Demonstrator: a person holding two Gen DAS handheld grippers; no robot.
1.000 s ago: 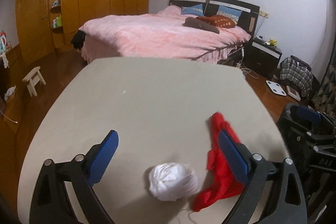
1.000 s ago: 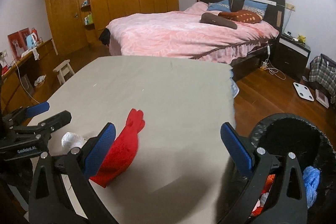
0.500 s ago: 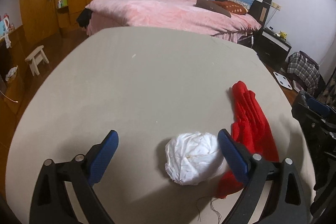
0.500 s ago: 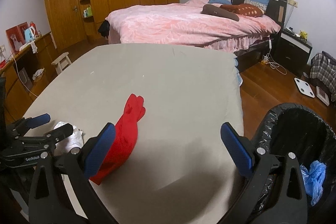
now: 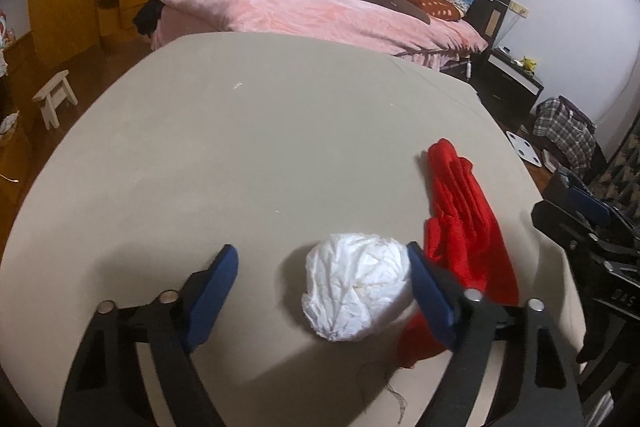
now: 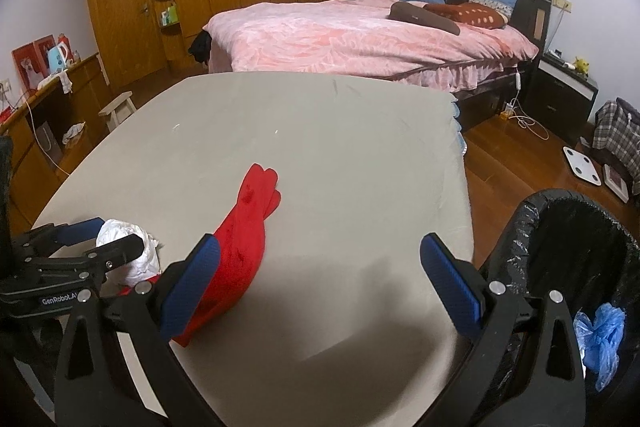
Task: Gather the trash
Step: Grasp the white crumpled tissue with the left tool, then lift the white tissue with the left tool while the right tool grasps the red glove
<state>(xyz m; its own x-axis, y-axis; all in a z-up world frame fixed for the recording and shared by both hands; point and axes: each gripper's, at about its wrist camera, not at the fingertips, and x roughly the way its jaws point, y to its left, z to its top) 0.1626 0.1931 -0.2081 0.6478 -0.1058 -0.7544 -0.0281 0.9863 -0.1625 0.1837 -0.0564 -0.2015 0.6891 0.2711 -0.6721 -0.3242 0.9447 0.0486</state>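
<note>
The left tool, jaws just closing but not yet pinching, straddled the white paper wad on the worktop (red cloth beside); the right tool stood spread.

Wrist views, downward (close), sharing table

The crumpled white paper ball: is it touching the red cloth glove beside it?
Cannot tell. In the left wrist view the gripper's finger hides where the paper ball meets the glove.
</note>
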